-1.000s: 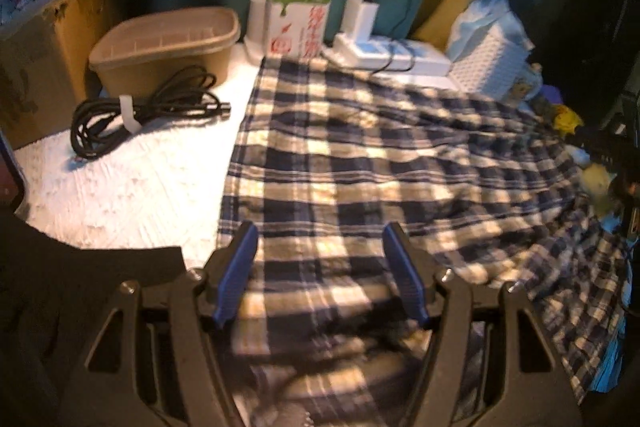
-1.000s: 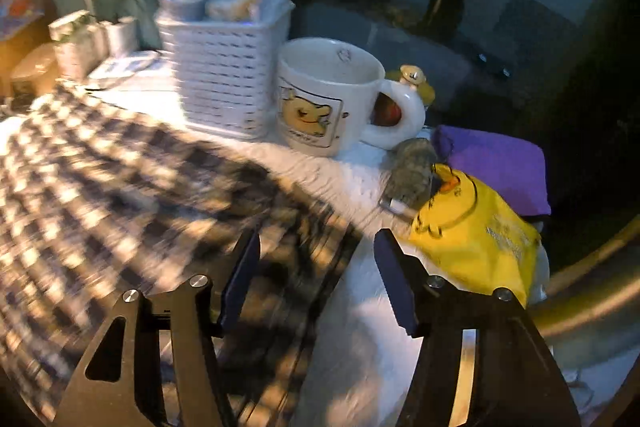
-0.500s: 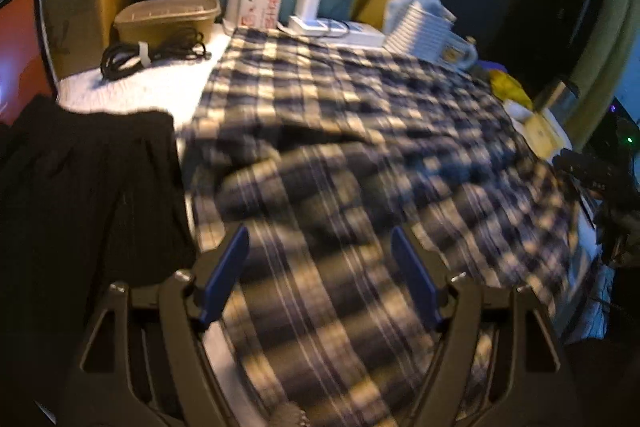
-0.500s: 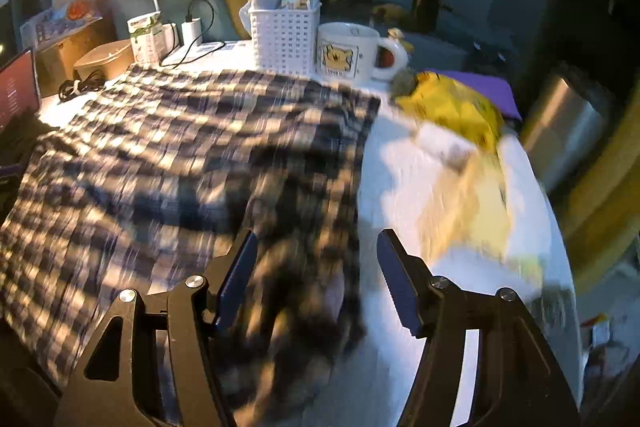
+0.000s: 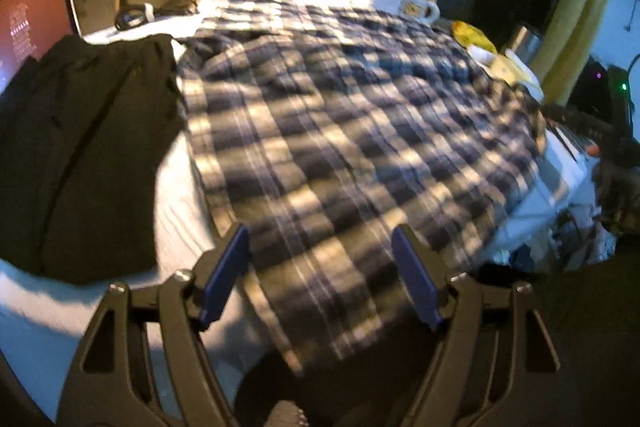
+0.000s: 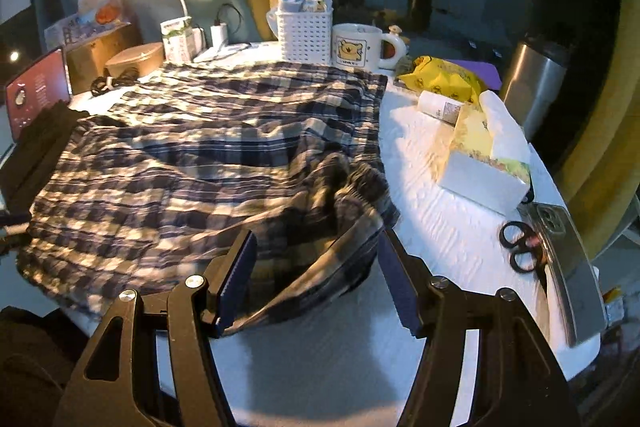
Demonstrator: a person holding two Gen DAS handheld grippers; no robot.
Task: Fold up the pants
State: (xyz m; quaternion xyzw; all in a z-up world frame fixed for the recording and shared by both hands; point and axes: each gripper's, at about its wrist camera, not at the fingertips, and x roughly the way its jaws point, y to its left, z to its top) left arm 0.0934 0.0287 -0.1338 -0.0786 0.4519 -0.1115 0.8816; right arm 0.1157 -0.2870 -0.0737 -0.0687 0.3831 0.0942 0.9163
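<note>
Blue-and-cream plaid pants [image 5: 340,131] lie spread across a white-covered table [image 6: 448,227], rumpled along the near edge. In the right wrist view the plaid pants [image 6: 208,163] have their waistband bunched up at the near right corner. My left gripper [image 5: 322,275] hovers open above the near hem, its blue pads clear of the cloth. Just short of that bunched waistband my right gripper [image 6: 316,279] stands open, with nothing pressed between its pads.
A black garment [image 5: 80,155] lies left of the pants beside a lit screen [image 5: 32,27]. At the back stand a white basket [image 6: 306,33], a bear mug [image 6: 358,47], a carton and a lamp. Tissue box [image 6: 486,163], yellow pouch [image 6: 444,81], scissors [image 6: 520,247], phone [image 6: 568,267] sit right.
Both grippers have pulled back from the far side of the table to its near edge. The views now take in the whole pants, and the left jaws have widened slightly.
</note>
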